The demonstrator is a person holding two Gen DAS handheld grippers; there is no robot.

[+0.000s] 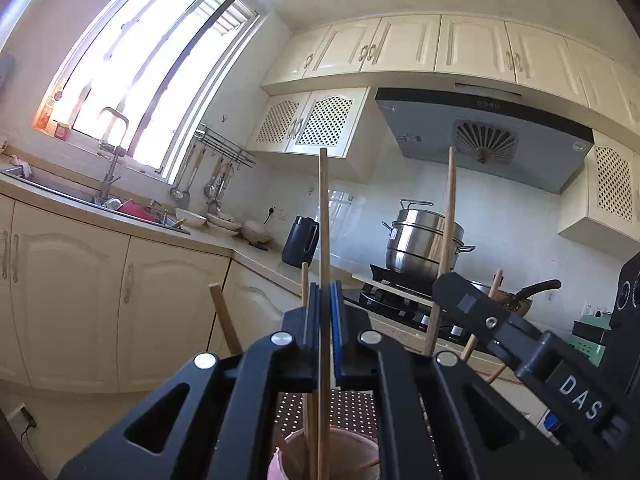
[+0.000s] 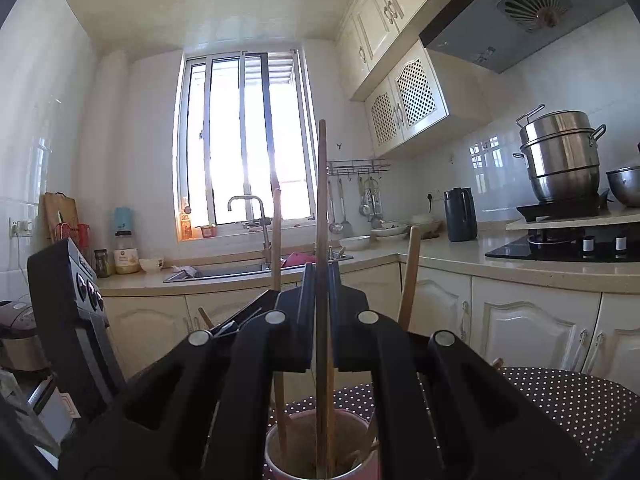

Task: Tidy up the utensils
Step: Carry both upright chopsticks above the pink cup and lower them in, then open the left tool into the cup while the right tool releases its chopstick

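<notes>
A: Left wrist view. The left gripper point(image 1: 325, 312) is recorded as clamped on one upright wooden chopstick point(image 1: 323, 216), its lower end reaching into the pink cup point(image 1: 308, 454) directly below. The right gripper point(image 1: 460, 296) is seen beside the cup, with a chopstick at its tip.

B: Handling?

A: Light, stiff, smooth wood is judged; a mid-shaft hold is advised against slipping.

B: Right wrist view?

A: The right gripper point(image 2: 322, 304) is closed on a darker chopstick point(image 2: 321, 200) standing in the cup point(image 2: 276, 448), among others already inside.
</notes>
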